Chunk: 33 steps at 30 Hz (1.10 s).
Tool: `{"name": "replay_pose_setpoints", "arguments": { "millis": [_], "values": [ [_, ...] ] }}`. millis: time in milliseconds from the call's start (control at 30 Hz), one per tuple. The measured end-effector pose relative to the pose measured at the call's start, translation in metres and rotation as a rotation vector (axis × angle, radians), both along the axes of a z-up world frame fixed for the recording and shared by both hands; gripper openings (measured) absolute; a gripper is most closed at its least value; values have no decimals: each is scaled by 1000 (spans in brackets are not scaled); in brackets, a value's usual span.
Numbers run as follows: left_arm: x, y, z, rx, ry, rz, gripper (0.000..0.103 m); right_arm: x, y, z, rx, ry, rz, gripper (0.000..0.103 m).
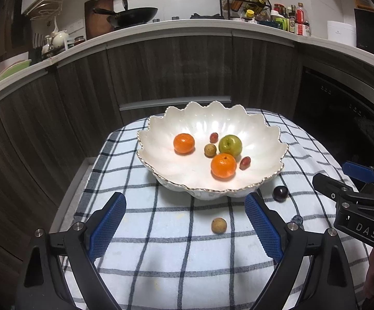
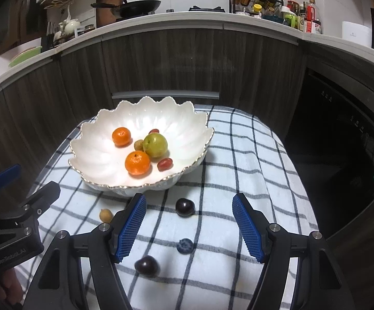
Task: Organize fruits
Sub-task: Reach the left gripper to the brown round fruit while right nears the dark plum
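A white scalloped bowl (image 1: 259, 134) (image 2: 94, 144) stands on a checked cloth (image 1: 176, 258) (image 2: 251, 170). It holds two oranges (image 1: 223, 166) (image 2: 137, 163), a green apple (image 1: 230, 144) (image 2: 156, 145), a longan and two red grapes. On the cloth in front lie a tan longan (image 1: 218, 225) (image 2: 106, 214), two dark plums (image 2: 184, 207) (image 2: 147, 265) and a blueberry (image 2: 184, 245). My left gripper (image 1: 185, 202) is open, hovering just before the loose longan. My right gripper (image 2: 189, 204) is open with the far plum between its fingertips, untouched.
Dark wood cabinet fronts rise behind the table under a white counter with a wok (image 1: 132, 15), a spice rack (image 1: 246, 2) and bottles. A dark oven (image 2: 347, 134) is at the right. The cloth drops off at the table's left and right edges.
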<state>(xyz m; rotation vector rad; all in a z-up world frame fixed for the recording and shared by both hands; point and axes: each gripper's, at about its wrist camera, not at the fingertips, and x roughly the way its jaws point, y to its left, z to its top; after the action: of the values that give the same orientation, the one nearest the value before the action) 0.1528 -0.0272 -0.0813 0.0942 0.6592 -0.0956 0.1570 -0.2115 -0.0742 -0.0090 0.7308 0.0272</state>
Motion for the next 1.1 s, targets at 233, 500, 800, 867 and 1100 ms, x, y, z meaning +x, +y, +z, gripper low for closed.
{"name": "replay_pose_setpoints", "arguments": {
  "millis": [233,500,800,867,1100],
  "values": [
    [-1,-9,-13,-3,25,-36,87,-3,-6,-12,-5,23,-7,70],
    [4,-20,-29,8,54,-79,82,-9,-11,-26,10,41,-16,70],
    [16,-26,-50,11,90,-102,73,0,-13,-44,22,78,-14,70],
    [19,-27,-54,10,101,-109,72,1,-13,-48,23,85,-11,70],
    [26,-35,-66,31,123,-127,67,9,-13,-55,26,102,-8,70]
  ]
}}
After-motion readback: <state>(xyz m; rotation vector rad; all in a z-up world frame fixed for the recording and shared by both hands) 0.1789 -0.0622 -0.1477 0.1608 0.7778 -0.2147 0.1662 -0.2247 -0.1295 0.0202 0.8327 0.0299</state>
